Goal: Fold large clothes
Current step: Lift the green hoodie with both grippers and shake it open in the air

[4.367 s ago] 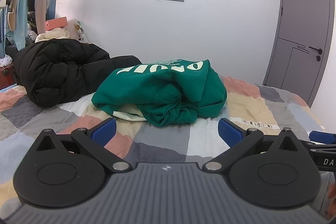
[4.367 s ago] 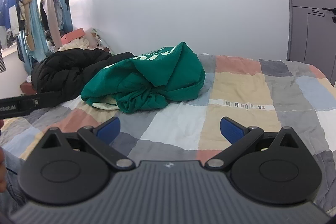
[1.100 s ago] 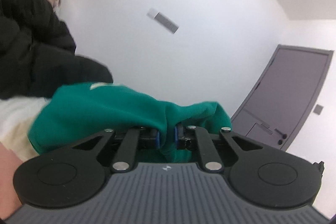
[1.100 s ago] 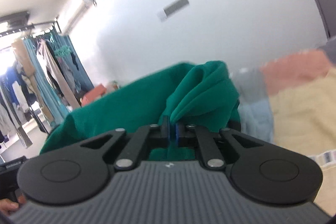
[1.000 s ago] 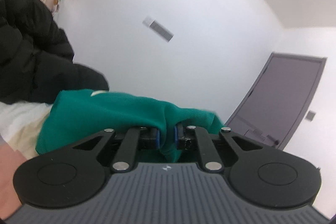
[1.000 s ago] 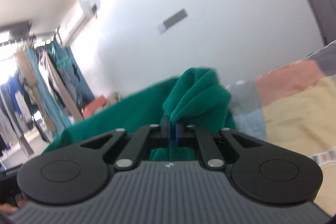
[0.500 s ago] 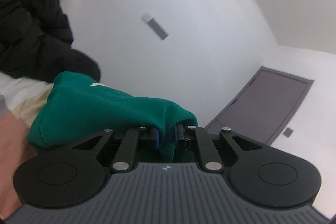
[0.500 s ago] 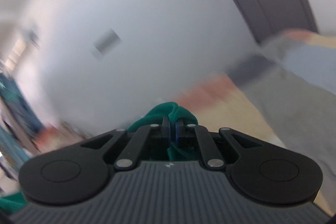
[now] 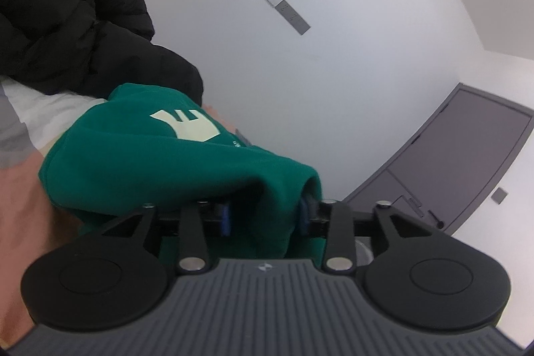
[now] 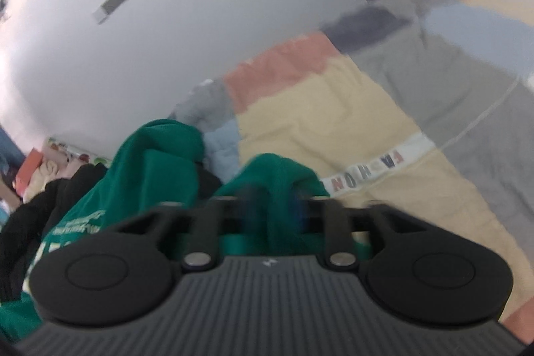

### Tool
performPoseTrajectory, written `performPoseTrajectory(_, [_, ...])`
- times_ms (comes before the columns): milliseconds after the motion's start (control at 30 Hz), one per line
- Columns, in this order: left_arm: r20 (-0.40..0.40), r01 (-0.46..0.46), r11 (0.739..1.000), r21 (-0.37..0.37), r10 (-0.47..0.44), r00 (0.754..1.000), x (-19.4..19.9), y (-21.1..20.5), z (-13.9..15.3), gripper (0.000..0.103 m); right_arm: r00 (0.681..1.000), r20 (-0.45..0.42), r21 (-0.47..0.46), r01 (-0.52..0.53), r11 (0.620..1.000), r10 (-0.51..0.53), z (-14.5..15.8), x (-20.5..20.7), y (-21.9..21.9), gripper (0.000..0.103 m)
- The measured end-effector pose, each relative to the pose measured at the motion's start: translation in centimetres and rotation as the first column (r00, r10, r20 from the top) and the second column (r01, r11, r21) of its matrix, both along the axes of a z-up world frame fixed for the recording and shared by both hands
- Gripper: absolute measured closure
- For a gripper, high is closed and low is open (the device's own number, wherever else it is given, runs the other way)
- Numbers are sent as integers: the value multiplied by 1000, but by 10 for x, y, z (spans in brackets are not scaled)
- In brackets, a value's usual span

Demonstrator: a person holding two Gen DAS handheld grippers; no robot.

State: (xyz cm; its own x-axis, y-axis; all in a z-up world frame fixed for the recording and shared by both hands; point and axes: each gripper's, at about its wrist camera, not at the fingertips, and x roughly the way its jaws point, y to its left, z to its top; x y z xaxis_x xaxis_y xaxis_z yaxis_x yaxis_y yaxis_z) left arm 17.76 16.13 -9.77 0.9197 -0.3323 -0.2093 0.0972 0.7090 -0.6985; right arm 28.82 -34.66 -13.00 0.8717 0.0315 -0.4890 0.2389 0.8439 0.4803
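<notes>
Here, both tools: each has jaws opening, with green cloth between the blue pads.
Left gripper [image 9: 265, 217]: partly spread; a fold of the green cotton sweatshirt with cream lettering [image 9: 160, 162] drapes through the gap. Its right pad [image 9: 304, 215] looks to touch the cloth, while the left pad [image 9: 225, 217] stands a little clear of it.
Right gripper [image 10: 272, 211]: spread wider and blurred; a bunched ridge of the same sweatshirt [image 10: 157, 162] sits between the pads. Whether the pads press on it I cannot tell for sure, though they look parted from it.
Sweatshirt, place: on the patchwork quilt of pink, cream, grey and blue squares [image 10: 333, 109], near the far wall, just beside the black puffer jacket [image 9: 63, 12], which seems to touch its far edge.
Sweatshirt, lie: crumpled, not flat. In the left view its long run goes from upper left by the jacket down to the jaws, a cream letter facing up.
Edges: the white wall [image 9: 300, 82] rises right behind the garment.
Open room: in the right view bare quilt stretches to the right of the sweatshirt, toward the grey door [image 9: 460, 162].
Crowded side: the jacket fills the left side.
Strip: a white band with printed letters [image 10: 367, 169] crosses the quilt near the right gripper.
</notes>
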Motion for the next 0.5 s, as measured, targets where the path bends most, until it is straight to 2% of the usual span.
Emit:
performPoseTrajectory(33, [-6,-5,1000,4,5,1000,1,-1,-2,51,999,32,-14,-7,1000,8,8,-9,5,23])
performPoseTrajectory(67, [-14,-11,1000,6,11,1000,1,-2,-2,48,998,68,-27,-13,1000,15,14,-17,9,17])
performPoseTrajectory(133, [-29,-21,1000,8,22,999,10,0,0,42,992,117,-55,-36,998,43,25,-31,19,19])
performPoseTrajectory(300, [-62,-37,999,5,37,997,8,1,1,37,962,221,-66,-152,986,163,36,-67,50,18])
performPoseTrajectory(367, [-77,-42,999,14,43,996,6,0,2,36,941,228,-51,-244,968,249,33,-78,68,18])
performPoseTrajectory(500, [-103,-49,999,23,51,993,5,-2,1,34,873,213,45,-457,888,438,21,-89,104,18])
